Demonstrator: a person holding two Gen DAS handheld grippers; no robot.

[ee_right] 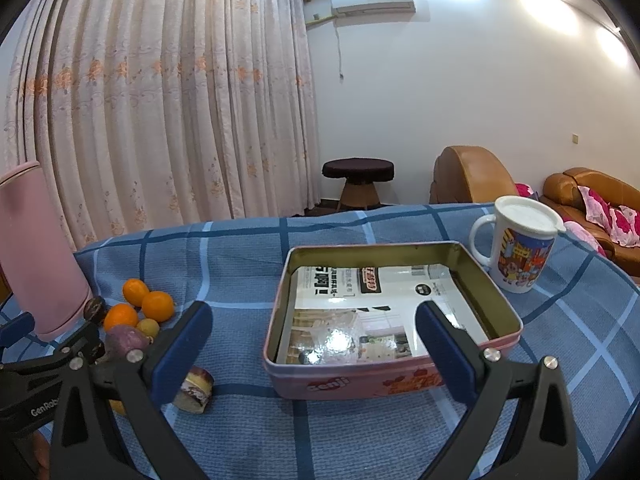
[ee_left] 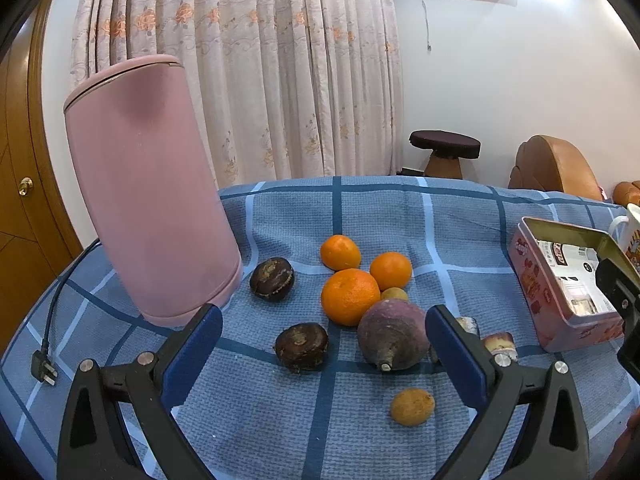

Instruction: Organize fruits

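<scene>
Fruit lies loose on the blue checked cloth: three oranges (ee_left: 349,296) (ee_right: 158,306), two dark mangosteens (ee_left: 301,346), a purple round fruit (ee_left: 393,334) (ee_right: 125,338) and two small yellow-brown fruits (ee_left: 412,407). My left gripper (ee_left: 324,344) is open just above the cloth, with a mangosteen and the purple fruit lying between its blue fingers. The pink tin (ee_right: 280,328) (ee_left: 560,312) stands open with printed paper inside. Over its near wall hangs my right gripper (ee_right: 314,340), open and empty.
A tall pink kettle (ee_left: 152,208) stands left of the fruit, its plug (ee_left: 44,368) on the cloth. Two wrapped cake pieces (ee_right: 195,390) lie between fruit and tin. A lidded cartoon mug (ee_right: 518,242) stands behind the tin's right corner. Beyond the table are a stool, curtains and sofas.
</scene>
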